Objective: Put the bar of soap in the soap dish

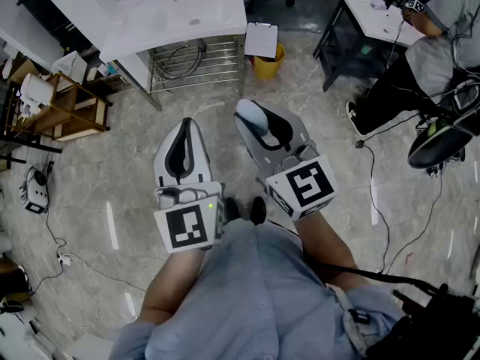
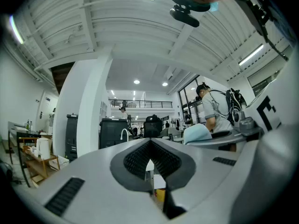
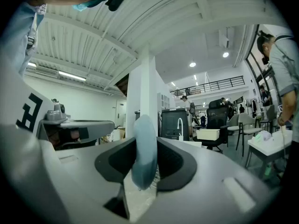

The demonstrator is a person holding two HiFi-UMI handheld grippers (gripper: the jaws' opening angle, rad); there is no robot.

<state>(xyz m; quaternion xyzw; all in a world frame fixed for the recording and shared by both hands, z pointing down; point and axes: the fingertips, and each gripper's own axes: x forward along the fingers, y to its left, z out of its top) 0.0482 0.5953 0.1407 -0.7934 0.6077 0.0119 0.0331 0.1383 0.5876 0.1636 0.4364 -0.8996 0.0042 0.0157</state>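
In the head view both grippers are held level over the floor, in front of the person's body. My right gripper (image 1: 259, 126) is shut on a pale blue bar of soap (image 1: 252, 115), which stands on edge between the black pads. The right gripper view shows the soap (image 3: 143, 148) pinched upright in that gripper (image 3: 145, 160). My left gripper (image 1: 182, 147) is shut with nothing in it; in the left gripper view its pads meet (image 2: 150, 158). I cannot make out a soap dish in any view.
A white table (image 1: 180, 13) stands ahead, with a wire rack (image 1: 196, 62) under it and a yellow bin (image 1: 268, 64) beside it. A wooden shelf (image 1: 67, 111) is at the left. A seated person (image 1: 427, 58) and floor cables (image 1: 375, 193) are at the right.
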